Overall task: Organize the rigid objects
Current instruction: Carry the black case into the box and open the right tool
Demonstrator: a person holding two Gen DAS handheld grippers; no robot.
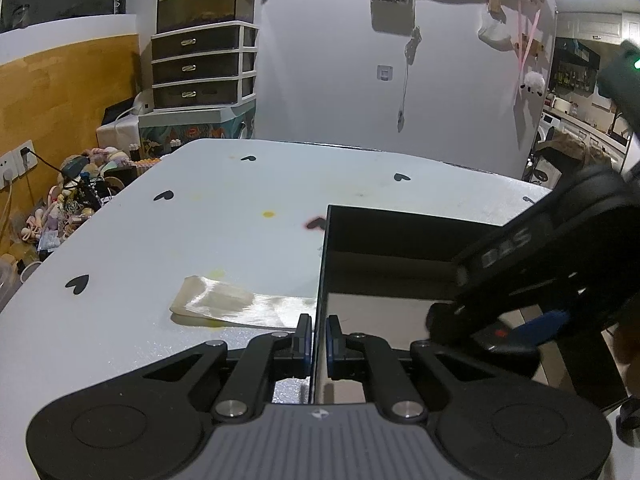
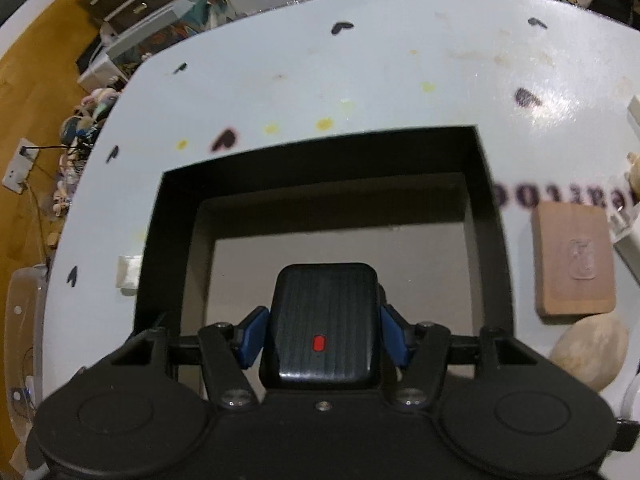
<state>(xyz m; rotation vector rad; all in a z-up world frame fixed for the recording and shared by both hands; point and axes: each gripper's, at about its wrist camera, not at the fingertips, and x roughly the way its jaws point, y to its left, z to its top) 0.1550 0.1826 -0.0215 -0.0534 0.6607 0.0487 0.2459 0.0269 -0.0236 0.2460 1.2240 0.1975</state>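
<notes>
White table [image 1: 168,240] marked with black hearts and yellow stains. Dark-fronted drawer unit [image 1: 204,66] seen beyond the far-left corner, glass tank [image 1: 206,0] on top. Toy clutter [image 1: 76,192] piled off the left edge.

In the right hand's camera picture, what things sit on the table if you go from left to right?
Small white piece → black box with the dark block held over it → brown block → pale round stone.
</notes>
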